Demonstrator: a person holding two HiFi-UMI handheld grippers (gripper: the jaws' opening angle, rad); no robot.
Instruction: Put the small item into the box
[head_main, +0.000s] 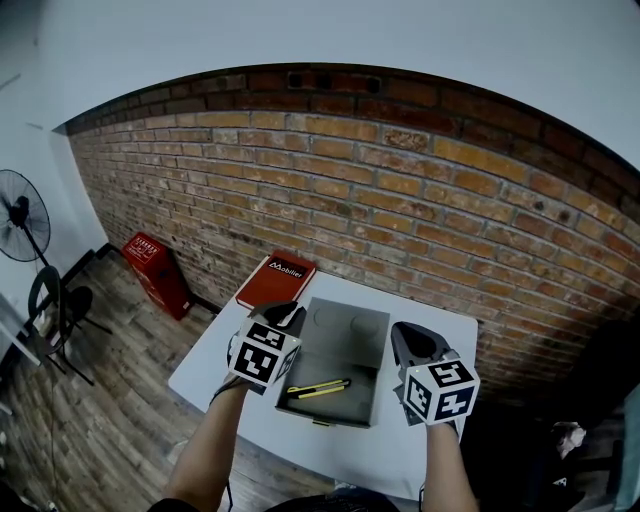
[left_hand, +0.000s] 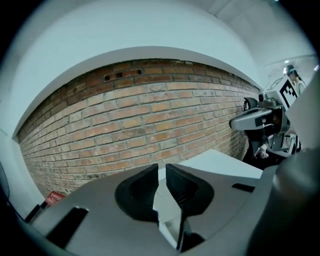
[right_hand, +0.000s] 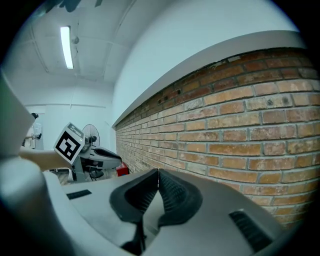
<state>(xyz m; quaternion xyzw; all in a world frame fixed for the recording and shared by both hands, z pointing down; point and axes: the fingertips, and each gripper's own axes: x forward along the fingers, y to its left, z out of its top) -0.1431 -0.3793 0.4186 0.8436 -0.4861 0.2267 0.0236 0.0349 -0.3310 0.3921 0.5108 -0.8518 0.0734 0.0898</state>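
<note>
A grey box (head_main: 352, 398) lies open on the white table (head_main: 300, 445), its lid (head_main: 345, 325) folded back toward the brick wall. Inside it, near the front, lies a slim yellow and black item (head_main: 318, 389). My left gripper (head_main: 290, 312) hovers at the box's left edge; in the left gripper view (left_hand: 162, 167) its jaws stand a narrow gap apart with nothing between them. My right gripper (head_main: 410, 332) hangs at the box's right side, and its tips (right_hand: 158, 172) meet with nothing held. Both grippers point toward the wall.
A red book-like case (head_main: 275, 280) lies at the table's far left corner. On the wooden floor to the left stand a red crate (head_main: 155, 265) and a black fan (head_main: 20, 215). The brick wall (head_main: 400, 200) runs close behind the table.
</note>
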